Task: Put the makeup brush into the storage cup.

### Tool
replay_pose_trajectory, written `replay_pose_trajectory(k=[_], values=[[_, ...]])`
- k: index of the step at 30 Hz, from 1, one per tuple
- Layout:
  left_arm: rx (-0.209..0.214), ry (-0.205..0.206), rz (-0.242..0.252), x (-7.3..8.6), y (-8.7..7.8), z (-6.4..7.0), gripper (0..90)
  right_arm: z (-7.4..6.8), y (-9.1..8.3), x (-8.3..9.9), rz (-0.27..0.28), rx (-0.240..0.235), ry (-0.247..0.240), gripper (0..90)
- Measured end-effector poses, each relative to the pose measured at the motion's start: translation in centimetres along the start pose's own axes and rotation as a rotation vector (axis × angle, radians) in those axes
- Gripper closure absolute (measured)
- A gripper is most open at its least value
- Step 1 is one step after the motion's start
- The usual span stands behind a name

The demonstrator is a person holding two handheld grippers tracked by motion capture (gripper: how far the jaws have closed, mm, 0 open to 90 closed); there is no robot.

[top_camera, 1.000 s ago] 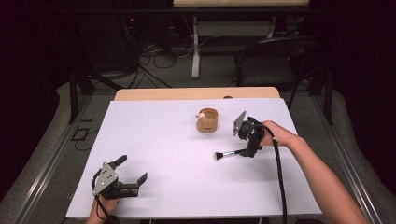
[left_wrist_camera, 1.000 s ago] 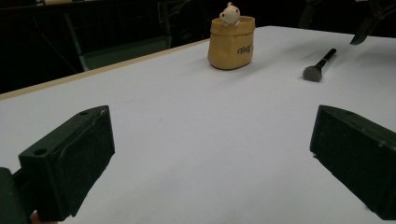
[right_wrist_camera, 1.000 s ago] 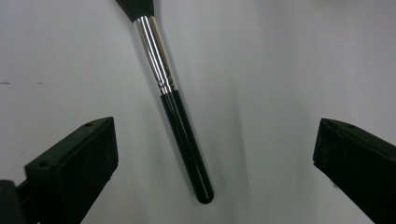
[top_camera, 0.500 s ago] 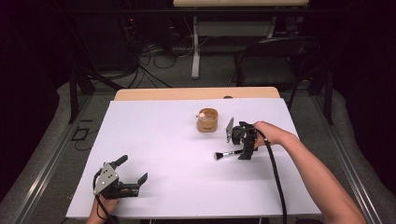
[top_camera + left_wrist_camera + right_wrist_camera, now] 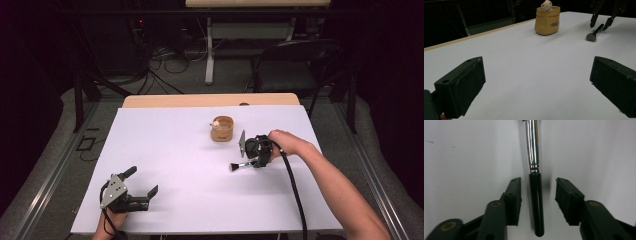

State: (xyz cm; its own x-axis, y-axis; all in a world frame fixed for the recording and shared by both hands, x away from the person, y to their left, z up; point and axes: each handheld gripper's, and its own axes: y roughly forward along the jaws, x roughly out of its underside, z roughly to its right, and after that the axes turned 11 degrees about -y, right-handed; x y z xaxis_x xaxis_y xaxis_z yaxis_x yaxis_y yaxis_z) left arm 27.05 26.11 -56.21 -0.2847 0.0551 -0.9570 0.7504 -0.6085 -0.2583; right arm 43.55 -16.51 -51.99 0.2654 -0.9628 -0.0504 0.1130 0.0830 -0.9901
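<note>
a small tan pouch-shaped pot (image 5: 222, 129) stands upright on the white desk (image 5: 170, 150), toward its far middle, with a little pale figure (image 5: 546, 5) poking out of its top and dark lettering on its side. beyond the desk's wooden far edge, a dark folding chair (image 5: 295, 62) stands on the grey floor, with tangled cables (image 5: 162, 62) and a white stand leg (image 5: 210, 55) farther back.

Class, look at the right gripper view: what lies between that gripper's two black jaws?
The brush's black handle lies on the white table between the right gripper's open jaws, touching neither.
</note>
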Motion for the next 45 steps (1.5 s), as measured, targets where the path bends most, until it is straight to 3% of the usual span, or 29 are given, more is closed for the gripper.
replay_pose_trajectory(k=[8, 21, 27, 33, 37, 39, 42, 45], values=[[0.001, 0.003, 0.0, 0.0, -0.1, 0.0, 0.0, 0.0, 0.3, -0.6, -0.041, -0.017, -0.032, 74.5], [0.002, 0.001, 0.0, 0.0, 0.0, 0.0, 0.0, 0.0, 0.7, -0.9, -0.08, -0.031, -0.031, 77.5], [0.005, 0.001, -0.002, 0.0, 0.0, 0.0, 0.0, -0.1, 0.7, -1.0, -0.081, -0.032, -0.007, 79.2], [0.003, 0.001, -0.003, 0.0, 0.0, 0.0, 0.0, 0.0, 0.2, -0.9, -0.049, -0.003, 0.017, 79.3], [0.003, 0.001, -0.003, 0.0, 0.0, 0.0, 0.0, -0.2, -0.6, -0.8, -0.01, 0.042, 0.058, 79.3], [0.004, 0.0, -0.004, 0.0, 0.0, 0.0, 0.0, -0.5, -1.4, -0.7, 0.014, 0.09, 0.089, 79.3], [0.005, 0.0, -0.003, 0.0, 0.0, 0.0, 0.0, -0.6, -1.9, -0.5, 0.035, 0.109, 0.113, 79.3], [0.004, 0.0, -0.003, 0.0, 0.0, 0.0, 0.0, -0.9, -2.7, 0.0, 0.096, 0.141, 0.167, 79.3]])
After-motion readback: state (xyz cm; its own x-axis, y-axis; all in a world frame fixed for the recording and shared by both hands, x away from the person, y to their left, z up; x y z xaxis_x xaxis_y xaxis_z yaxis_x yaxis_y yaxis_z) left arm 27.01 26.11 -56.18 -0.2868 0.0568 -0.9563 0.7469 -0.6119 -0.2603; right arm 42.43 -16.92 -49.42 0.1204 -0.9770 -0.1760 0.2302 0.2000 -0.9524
